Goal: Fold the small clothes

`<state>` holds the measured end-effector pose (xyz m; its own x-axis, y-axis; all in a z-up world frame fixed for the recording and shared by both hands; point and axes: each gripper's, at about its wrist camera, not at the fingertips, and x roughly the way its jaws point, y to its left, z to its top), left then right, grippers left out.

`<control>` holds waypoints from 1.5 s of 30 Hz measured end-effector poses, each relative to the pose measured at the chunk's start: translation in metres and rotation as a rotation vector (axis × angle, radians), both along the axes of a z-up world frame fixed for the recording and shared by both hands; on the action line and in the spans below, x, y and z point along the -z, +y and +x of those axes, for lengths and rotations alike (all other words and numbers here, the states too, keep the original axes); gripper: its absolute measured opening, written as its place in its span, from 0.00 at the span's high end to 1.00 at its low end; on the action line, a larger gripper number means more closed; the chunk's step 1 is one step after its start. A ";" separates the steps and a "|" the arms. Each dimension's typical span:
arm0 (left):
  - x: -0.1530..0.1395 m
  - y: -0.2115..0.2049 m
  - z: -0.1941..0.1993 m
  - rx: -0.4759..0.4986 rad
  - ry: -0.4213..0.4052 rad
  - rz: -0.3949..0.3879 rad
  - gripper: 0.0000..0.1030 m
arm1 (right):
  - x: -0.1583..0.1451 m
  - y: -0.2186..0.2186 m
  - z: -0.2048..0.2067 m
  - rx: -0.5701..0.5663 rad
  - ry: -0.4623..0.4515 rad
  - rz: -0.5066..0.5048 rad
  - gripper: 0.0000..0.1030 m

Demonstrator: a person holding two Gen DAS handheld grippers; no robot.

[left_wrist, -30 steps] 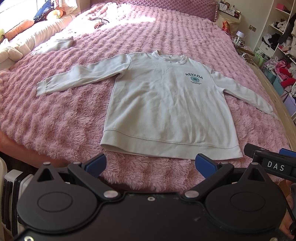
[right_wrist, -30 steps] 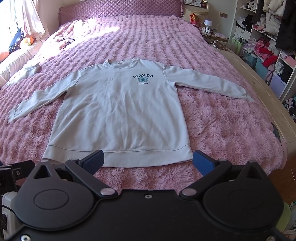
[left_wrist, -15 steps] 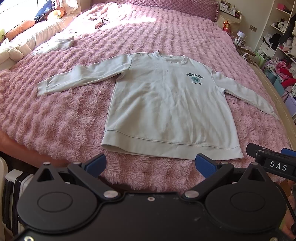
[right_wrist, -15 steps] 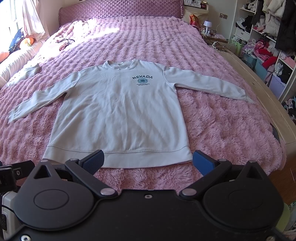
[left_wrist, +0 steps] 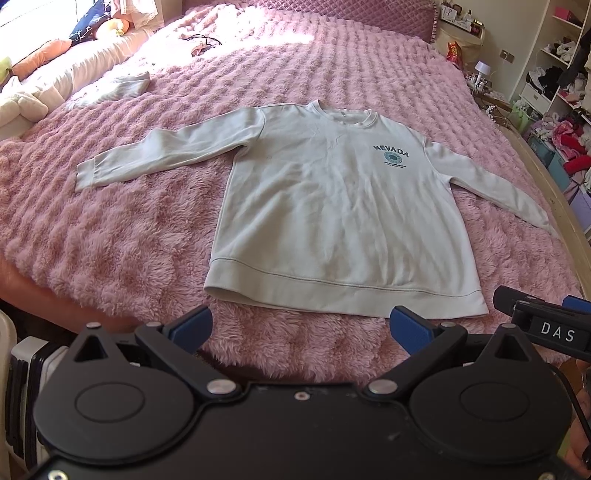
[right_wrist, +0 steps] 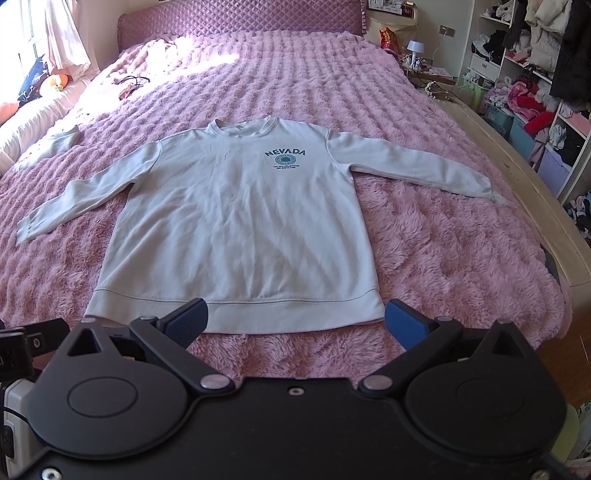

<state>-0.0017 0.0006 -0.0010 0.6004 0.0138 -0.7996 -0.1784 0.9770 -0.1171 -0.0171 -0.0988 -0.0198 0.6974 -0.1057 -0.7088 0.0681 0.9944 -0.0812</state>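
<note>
A bedroom in daylight: a wide bed under a fluffy pink blanket (left_wrist: pixel 110 229), with a quilted purple headboard (right_wrist: pixel 240 18) at the far end and open shelves (right_wrist: pixel 535 74) crowded with clothes along the right wall.

One sweatshirt (left_wrist: pixel 332 206), pale and long-sleeved, lies flat and face up on the near half of the blanket, its hem toward the cameras and its collar toward the headboard. Both of its sleeves are spread outward, one to each side, the cuff on the right side reaching close to the wooden bed edge (right_wrist: pixel 517 177). A single printed mark reading NEVADA (right_wrist: pixel 286 153) sits on the chest above a small round emblem.

Two grippers are in view, both empty. The left gripper (left_wrist: pixel 301 325) hovers just short of the hem, near its left half, with its two blue pads (left_wrist: pixel 190 326) wide apart. The right gripper (right_wrist: pixel 295 321) hovers over the hem too, its two fingers spread just as wide, one pad overlapping the hem band in the view.

Farther off, one small folded pale garment (left_wrist: pixel 118 86) rests near the blanket's left edge, and a dark cord (right_wrist: pixel 135 79) lies in the sunlit patch. One small white lamp (right_wrist: pixel 415 46) stands beside the headboard.
</note>
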 end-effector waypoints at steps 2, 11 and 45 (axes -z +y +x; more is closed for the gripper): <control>0.000 0.001 0.000 0.000 0.000 0.001 0.00 | 0.000 0.000 0.000 0.000 0.001 0.000 0.00; 0.001 0.000 0.000 0.002 0.008 0.001 0.00 | -0.002 0.001 0.001 0.003 -0.001 0.000 0.00; 0.152 0.342 0.164 -0.716 -0.462 -0.374 0.01 | 0.071 -0.080 0.188 0.089 -0.282 0.296 0.00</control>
